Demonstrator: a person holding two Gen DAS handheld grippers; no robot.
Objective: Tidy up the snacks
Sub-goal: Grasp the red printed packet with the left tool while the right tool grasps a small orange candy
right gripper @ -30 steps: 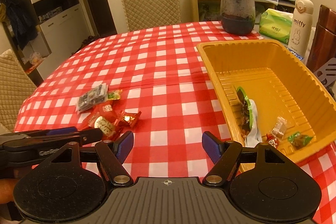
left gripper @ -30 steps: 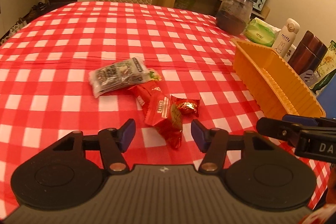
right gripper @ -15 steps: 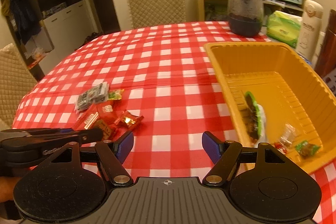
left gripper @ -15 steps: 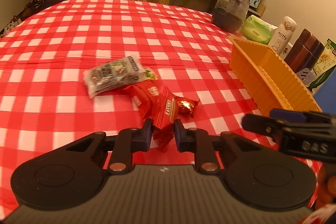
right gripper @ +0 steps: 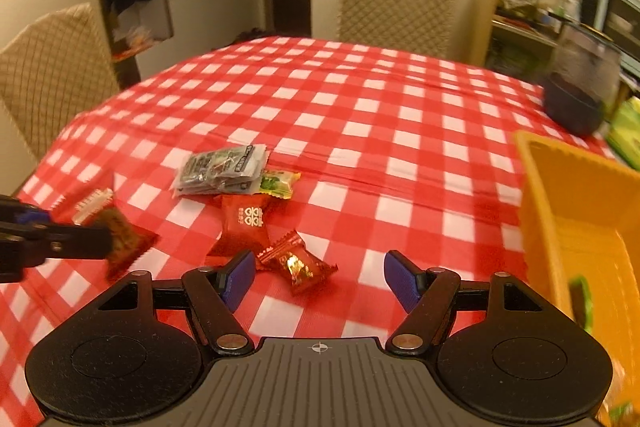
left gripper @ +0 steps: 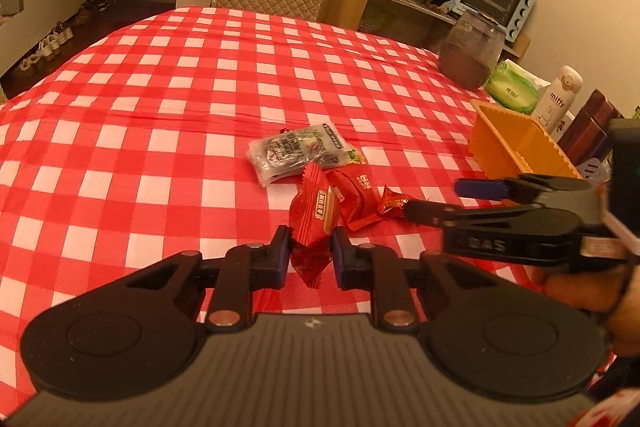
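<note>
The left hand-held gripper (left gripper: 308, 251) is clamping a red crinkled foil snack packet with a cream label (left gripper: 314, 223) near the packet's lower end, low in the middle of the left wrist view. The right hand-held gripper (right gripper: 320, 277) is standing about half open with nothing between its blue pads (right gripper: 402, 281); its jaws have just been closing a little, and a small red-and-gold foil candy (right gripper: 298, 263) is lying on the red-and-white checked counter (right gripper: 360, 107) just ahead of them, towards the left pad. Behind it, mid-frame, are lying a flat red sachet with white characters (right gripper: 244, 227), a clear pouch of dark snacks (right gripper: 220, 171) and a small green-and-yellow wrapped sweet (right gripper: 280, 183). The orange ribbed plastic bin (right gripper: 580, 227), at the right edge, is probably where everything belongs. To do this step well, the left should be lifting its packet clear of the pile before swinging towards the bin, since the wrapper is slippery and gripped near one end. The right should be centring its pads on the candy's body, not the twisted ends, and keeping clear of the sachet touching it.
</note>
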